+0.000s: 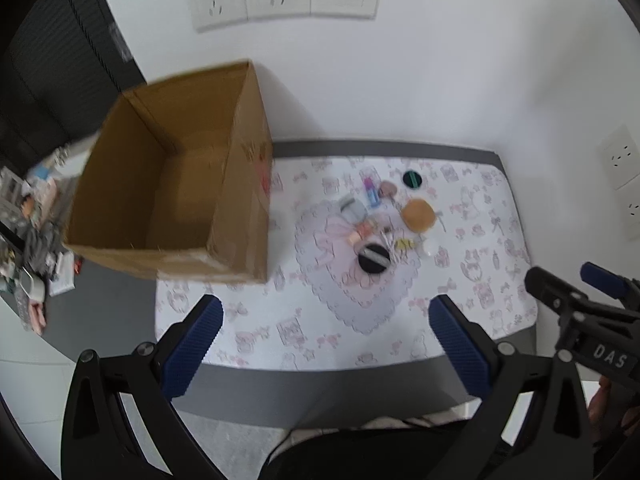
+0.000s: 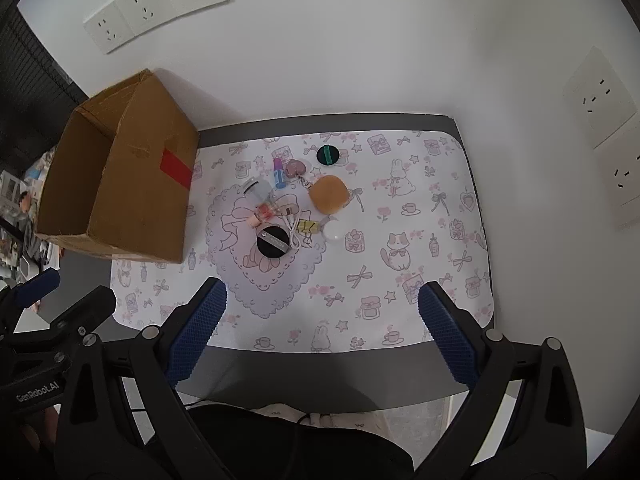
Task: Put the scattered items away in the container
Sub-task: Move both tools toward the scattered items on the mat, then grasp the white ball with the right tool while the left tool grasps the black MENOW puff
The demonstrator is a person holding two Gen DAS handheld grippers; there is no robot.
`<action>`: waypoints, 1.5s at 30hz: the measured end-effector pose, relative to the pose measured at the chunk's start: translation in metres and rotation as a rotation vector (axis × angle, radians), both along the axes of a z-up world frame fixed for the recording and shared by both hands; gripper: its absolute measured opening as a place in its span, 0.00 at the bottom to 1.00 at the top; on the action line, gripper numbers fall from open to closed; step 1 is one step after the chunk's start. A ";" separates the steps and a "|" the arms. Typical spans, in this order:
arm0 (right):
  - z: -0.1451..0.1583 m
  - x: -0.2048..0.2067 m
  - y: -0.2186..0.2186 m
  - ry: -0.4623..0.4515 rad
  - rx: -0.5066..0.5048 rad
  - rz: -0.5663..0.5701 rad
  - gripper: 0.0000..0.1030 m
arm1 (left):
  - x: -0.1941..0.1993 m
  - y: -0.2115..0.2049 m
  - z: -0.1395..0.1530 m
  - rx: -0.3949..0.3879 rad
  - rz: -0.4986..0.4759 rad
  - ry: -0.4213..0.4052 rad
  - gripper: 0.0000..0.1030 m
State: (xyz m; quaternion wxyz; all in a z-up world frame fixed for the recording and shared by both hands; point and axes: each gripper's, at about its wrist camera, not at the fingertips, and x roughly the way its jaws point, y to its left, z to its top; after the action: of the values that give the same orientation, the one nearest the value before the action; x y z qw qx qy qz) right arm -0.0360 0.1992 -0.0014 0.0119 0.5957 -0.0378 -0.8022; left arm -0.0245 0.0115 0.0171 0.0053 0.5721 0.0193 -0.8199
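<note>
Overhead, both grippers are hovering above the near edge of the worktop (image 2: 460, 128), holding nothing: left gripper (image 1: 326, 344) with ribbed blue fingers (image 1: 192, 352) spread wide, right gripper (image 2: 322, 332) likewise spread. An open brown cardboard box (image 2: 136, 192), empty inside, is sitting at the worktop's left side, overhanging its left edge, red tape on its right wall. The scattered items are lying clustered mid-worktop, just right of the box, on a printed pastel mat (image 2: 400, 280) with a heart-shaped doily (image 2: 264, 284): flat round black puff (image 2: 272, 242), tan round puff (image 2: 329, 194), small black-green disc (image 2: 327, 155), white round lid (image 2: 333, 232), yellow clip (image 2: 309, 226), and a pink-blue tube (image 2: 278, 174) with its long axis running toward the back wall. The mat's right half and front strip are lying open.
</note>
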 end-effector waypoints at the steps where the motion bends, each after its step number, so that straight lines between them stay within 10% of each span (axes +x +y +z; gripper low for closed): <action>1: 0.002 0.000 0.001 0.002 -0.002 -0.005 0.95 | -0.001 0.003 0.004 -0.004 -0.010 0.012 1.00; 20: -0.005 -0.030 0.024 0.009 0.004 -0.016 0.95 | -0.032 0.029 -0.033 0.056 -0.028 -0.019 1.00; 45: -0.173 -0.101 0.046 -0.203 -0.075 0.064 0.95 | -0.079 0.064 -0.203 0.071 -0.053 -0.136 1.00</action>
State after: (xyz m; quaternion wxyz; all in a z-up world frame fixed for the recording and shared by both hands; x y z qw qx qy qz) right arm -0.1369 0.2448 -0.1747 0.0562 0.6740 -0.0497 -0.7349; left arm -0.1035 0.0758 -0.1862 -0.0354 0.6268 0.0330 -0.7777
